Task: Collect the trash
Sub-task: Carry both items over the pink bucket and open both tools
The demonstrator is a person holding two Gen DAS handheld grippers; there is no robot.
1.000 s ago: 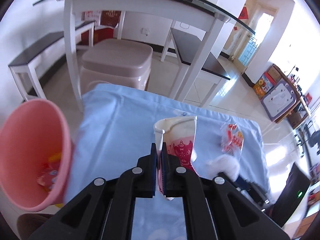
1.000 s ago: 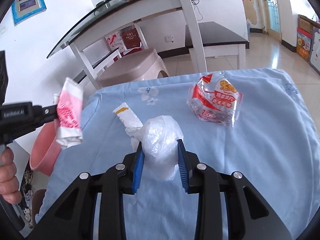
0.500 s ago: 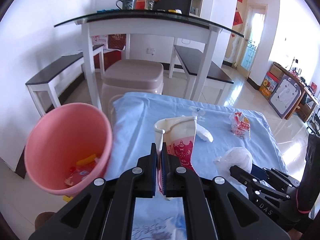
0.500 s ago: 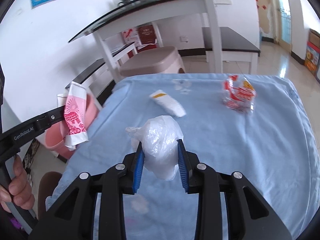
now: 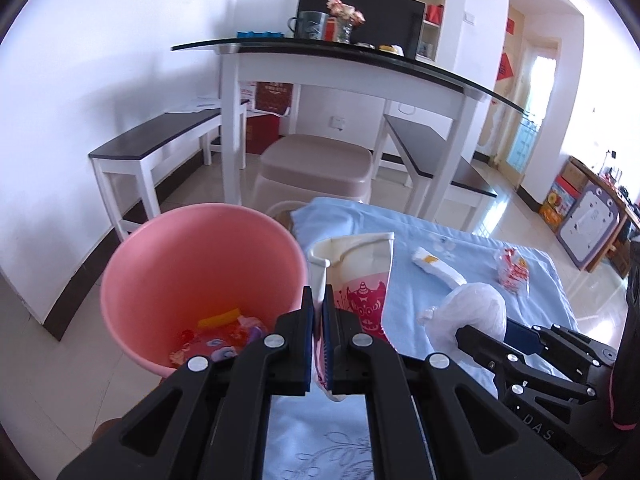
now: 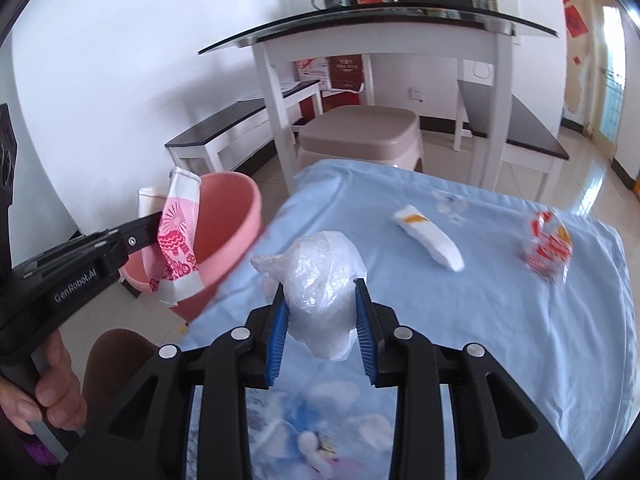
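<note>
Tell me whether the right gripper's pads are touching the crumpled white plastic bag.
Touching. The right wrist view shows both blue pads pressed against the sides of the white plastic bag, which bulges between them, clamped in the right gripper.

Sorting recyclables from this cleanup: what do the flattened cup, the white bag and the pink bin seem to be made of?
Flattened cup: looks like coated paper, matte, creased flat with a rolled rim and red print.
White bag: thin plastic film, translucent and glossy, finely crinkled.
Pink bin: probably moulded plastic, smooth, semi-matte, uniform colour with a thin even rim.

Bin [image 5: 168, 280] left of the clothed table [image 6: 520, 360]; tube [image 6: 428, 236], perhaps, and wrapper [image 6: 548, 246] lie on it.
</note>
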